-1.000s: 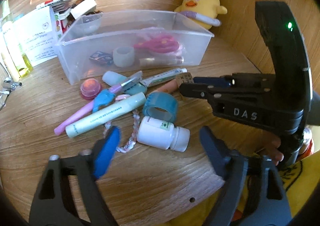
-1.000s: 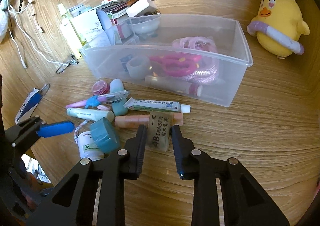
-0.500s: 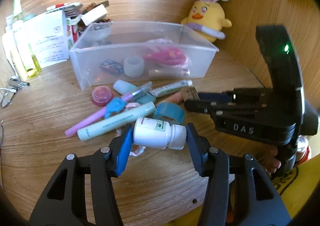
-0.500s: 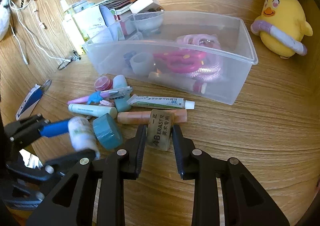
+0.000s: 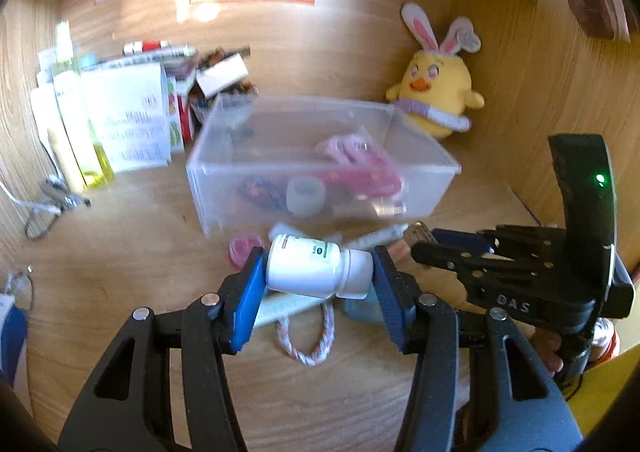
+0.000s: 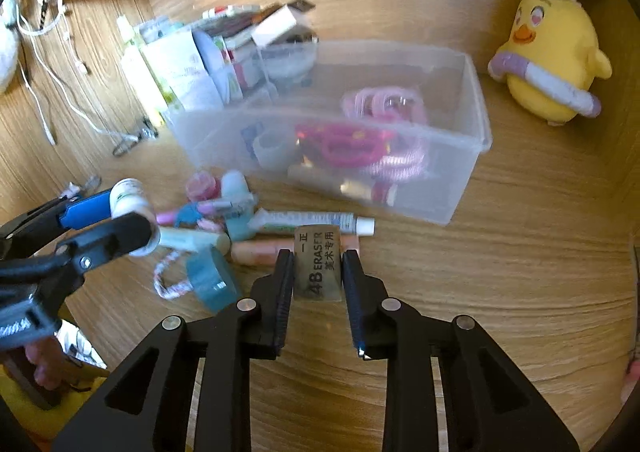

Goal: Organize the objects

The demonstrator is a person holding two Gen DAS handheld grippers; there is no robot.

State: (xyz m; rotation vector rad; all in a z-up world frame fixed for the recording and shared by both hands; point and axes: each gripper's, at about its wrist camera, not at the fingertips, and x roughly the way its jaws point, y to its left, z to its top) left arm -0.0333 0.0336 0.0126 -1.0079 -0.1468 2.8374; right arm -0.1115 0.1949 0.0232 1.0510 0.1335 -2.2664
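My left gripper [image 5: 318, 276] is shut on a white pill bottle [image 5: 316, 266], held sideways above the desk in front of the clear plastic bin [image 5: 320, 167]; it also shows in the right wrist view [image 6: 130, 213]. My right gripper [image 6: 318, 272] is shut on a tan 4B eraser [image 6: 319, 262], held just above the desk. The bin [image 6: 460, 179] holds pink scissors [image 6: 340, 141], a tape roll and a tube. Loose on the desk lie a white tube [image 6: 316, 219], a teal tape roll [image 6: 212, 280], a braided cord loop [image 5: 308, 340] and pens.
A yellow plush chick [image 5: 438, 91] stands at the back right by the wooden side wall. Bottles and paper boxes [image 5: 116, 123] are stacked behind the bin on the left. Cables [image 6: 52, 63] lie at the far left.
My left gripper closed on the white pill bottle and lifted it off the desk toward the bin. My right gripper kept hold of the eraser and raised it slightly.
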